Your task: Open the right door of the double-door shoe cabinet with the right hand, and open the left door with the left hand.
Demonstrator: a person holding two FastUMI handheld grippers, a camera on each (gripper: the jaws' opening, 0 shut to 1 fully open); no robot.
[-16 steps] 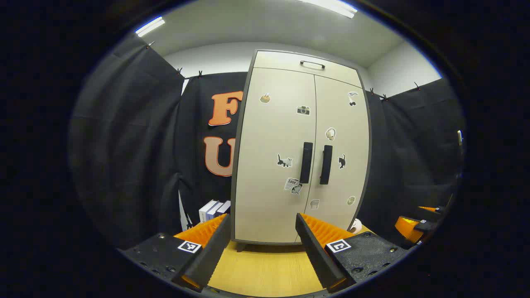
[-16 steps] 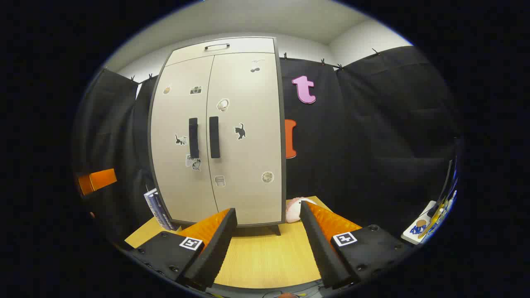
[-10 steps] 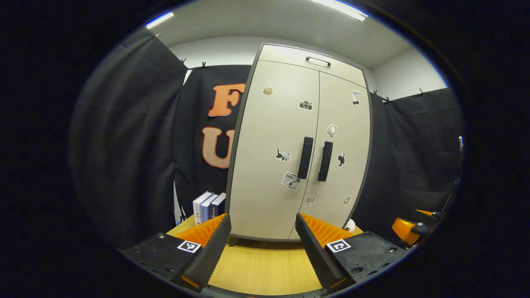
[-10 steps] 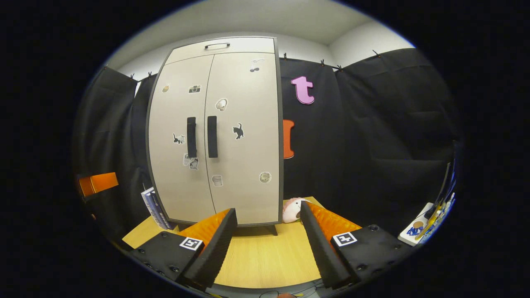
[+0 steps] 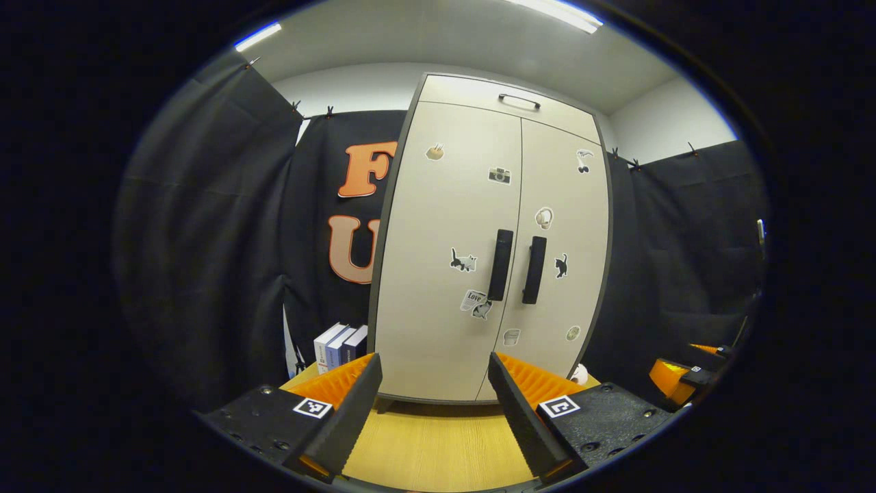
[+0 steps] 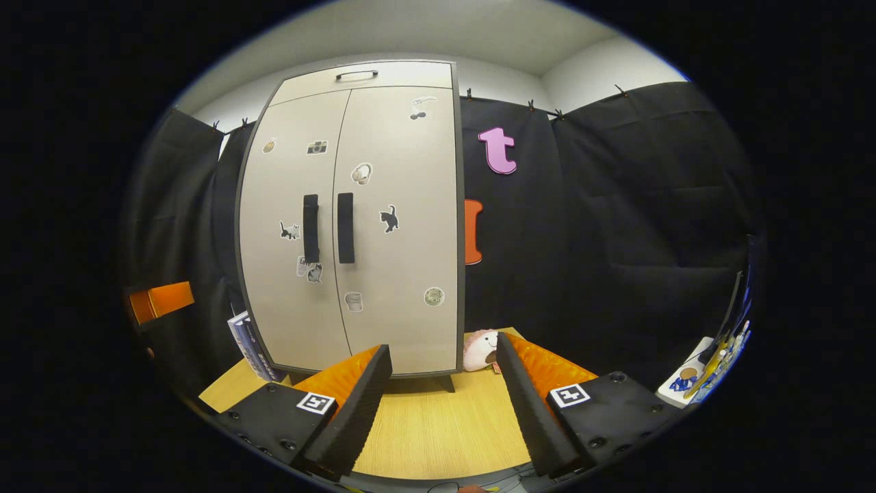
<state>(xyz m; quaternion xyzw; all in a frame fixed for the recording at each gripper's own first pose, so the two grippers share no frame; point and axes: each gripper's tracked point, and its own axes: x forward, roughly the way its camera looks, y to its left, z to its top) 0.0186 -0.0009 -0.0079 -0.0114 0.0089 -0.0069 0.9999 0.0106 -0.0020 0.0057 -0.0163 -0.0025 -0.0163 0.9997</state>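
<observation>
Shoe cabinet [image 6: 349,226] stands on tabletop [image 6: 438,431], both doors shut, nothing grabbed yet. Right hand-held gripper [image 6: 443,380] is open and empty; right door handle [image 6: 345,227] sits at approx 11 o'clock from it, well apart, long axis vertical, so jaws likely need to straddle it sideways. Left hand-held gripper [image 5: 433,387] is also open and empty w/ left door handle [image 5: 500,265] at approx 1 o'clock, similarly far; neither hand clearly nearer.
</observation>
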